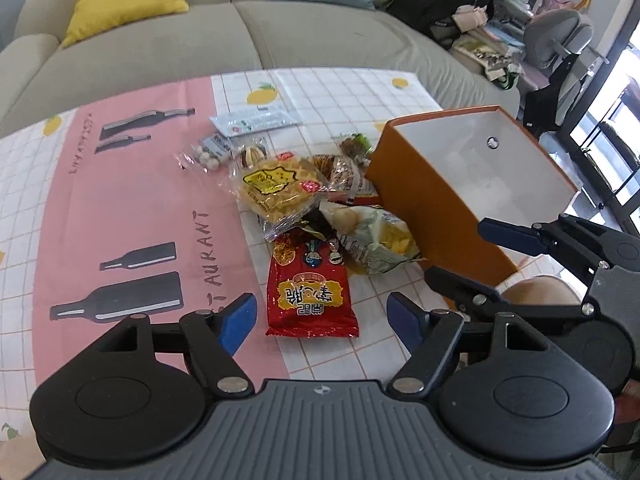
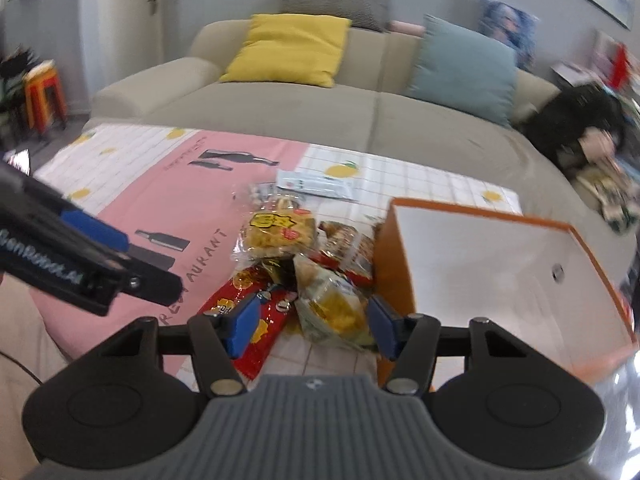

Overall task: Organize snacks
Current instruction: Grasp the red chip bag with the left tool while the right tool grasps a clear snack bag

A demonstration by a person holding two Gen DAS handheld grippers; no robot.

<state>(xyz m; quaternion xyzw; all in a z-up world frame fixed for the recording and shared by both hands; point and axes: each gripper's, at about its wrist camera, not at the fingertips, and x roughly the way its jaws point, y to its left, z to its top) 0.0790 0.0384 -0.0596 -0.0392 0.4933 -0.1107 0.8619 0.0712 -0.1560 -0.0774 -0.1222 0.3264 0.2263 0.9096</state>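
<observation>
Living room with a beige sofa [image 2: 280,108], a yellow pillow [image 2: 290,48] and a blue pillow [image 2: 464,68] behind a table under a pink and white tablecloth [image 1: 120,208]. In the middle of the tabletop, a pile of snacks: red snack bag [image 1: 310,298] nearest the front edge, green chip bag [image 1: 372,236] just beside it toward the box, yellow waffle pack [image 1: 276,188] behind, small wrapped nuts and candies [image 1: 208,152] farther back, white flat packet [image 1: 254,120] near the far edge. Toward the right edge, an orange box [image 1: 424,200] with a white inside, open on top, touching the pile.

Left gripper [image 1: 322,318] low over the front edge, blue fingers [image 1: 236,320] spread wide, holding nothing, red snack bag just ahead between them. Right gripper [image 2: 312,326] low too, fingers spread wide and holding nothing, pointed at the green chip bag, orange box close on its right.
</observation>
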